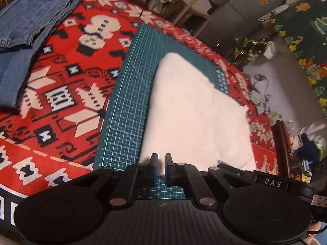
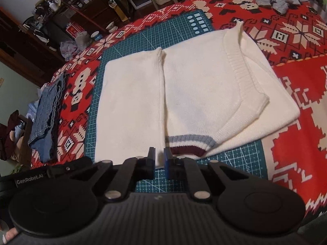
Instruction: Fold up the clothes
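Right wrist: sweater (image 2: 184,94) beyond gripper (image 2: 159,156)

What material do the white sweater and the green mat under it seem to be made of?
White sweater: knitted yarn, probably wool or cotton, matte; ribbed neckline and striped ribbed cuff show it. Green mat: probably a smooth rubbery plastic cutting mat, with a printed white grid.

We note a worktop (image 2: 286,106) draped in a red, white and black patterned cloth. Beyond it we see dark wooden shelving (image 2: 67,18) crowded with small items against a pale wall (image 2: 18,94), and a pale wooden chair (image 1: 190,2). Light is dim and warm.
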Demonstrator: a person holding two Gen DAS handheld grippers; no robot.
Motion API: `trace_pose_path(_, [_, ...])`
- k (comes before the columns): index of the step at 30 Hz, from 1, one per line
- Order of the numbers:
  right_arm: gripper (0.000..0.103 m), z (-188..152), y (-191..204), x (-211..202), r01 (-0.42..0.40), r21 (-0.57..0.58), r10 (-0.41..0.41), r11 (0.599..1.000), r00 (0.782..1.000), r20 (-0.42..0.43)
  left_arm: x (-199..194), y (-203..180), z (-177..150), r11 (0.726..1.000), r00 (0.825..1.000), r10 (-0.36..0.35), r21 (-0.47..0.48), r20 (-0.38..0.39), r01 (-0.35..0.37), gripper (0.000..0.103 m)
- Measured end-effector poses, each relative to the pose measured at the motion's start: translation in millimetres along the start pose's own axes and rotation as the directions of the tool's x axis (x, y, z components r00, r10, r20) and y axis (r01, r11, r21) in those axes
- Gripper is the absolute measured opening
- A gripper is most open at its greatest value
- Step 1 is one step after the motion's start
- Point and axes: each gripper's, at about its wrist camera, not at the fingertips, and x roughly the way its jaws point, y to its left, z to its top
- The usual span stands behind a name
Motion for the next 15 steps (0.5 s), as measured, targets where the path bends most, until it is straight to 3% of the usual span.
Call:
trace_pose_path(7, [0.016,3.9,-1.9,20.1,0.017,0.014,-0.017,1.0,0.999,-0.032,10.3,-0.6,2.5,1.0,1.0,0.015,0.006,-0.016,-0.015,0.004])
trace_pose_path(9, [0.007,-0.3,3.1,17.0,0.033,-0.008,-0.033,0.999,0.999,-0.02,10.9,-0.2,2.8,1.0,1.0,0.022,0.006,-0.017,-0.022,0.004])
trace_pose_path(15, [0.005,-6.5,2.8,9.4,0.051,0.008,-0.051,0.999,0.999,-0.01,10.8,-0.3,-1.0,0.999,0.998,0.051,0.019,-0.031,-0.051,0.004])
